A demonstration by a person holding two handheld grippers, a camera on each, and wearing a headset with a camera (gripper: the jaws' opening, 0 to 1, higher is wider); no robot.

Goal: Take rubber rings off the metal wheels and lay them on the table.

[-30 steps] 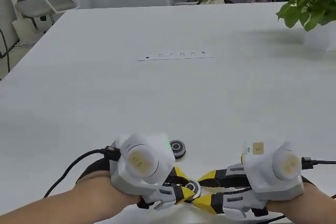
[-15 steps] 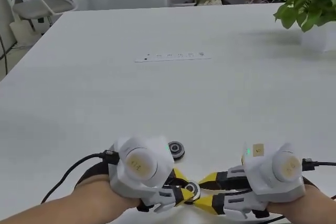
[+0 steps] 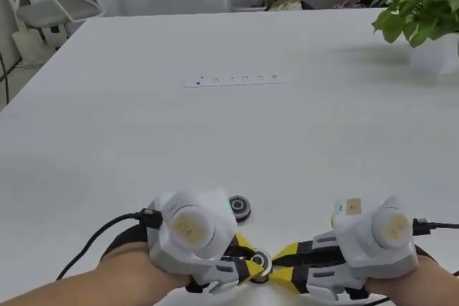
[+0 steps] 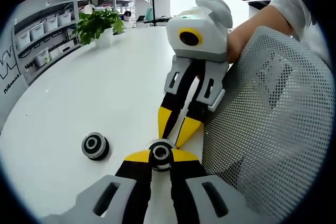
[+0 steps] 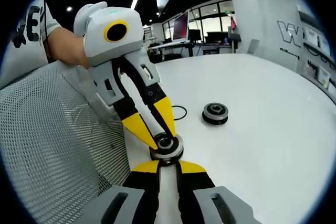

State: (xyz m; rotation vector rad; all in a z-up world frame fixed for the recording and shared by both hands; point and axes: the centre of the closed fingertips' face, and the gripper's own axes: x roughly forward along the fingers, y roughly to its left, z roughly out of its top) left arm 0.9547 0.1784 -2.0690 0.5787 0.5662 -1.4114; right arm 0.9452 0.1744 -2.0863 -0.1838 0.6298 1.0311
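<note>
White surface (image 3: pixel 215 141) is bearing a spare wheel (image 3: pixel 240 206). Left gripper (image 4: pixel 160 157) and right gripper (image 5: pixel 169 165) are clamping a second wheel (image 3: pixel 259 261), jaws narrowed onto it. Removal of its rubber ring (image 5: pixel 181 148) is seemingly starting, probably needing opposite pulls.

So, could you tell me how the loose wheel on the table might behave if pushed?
The wheel lies flat on the table, so it would probably slide rather than roll. Being metal, it is likely heavy for its size.
</note>
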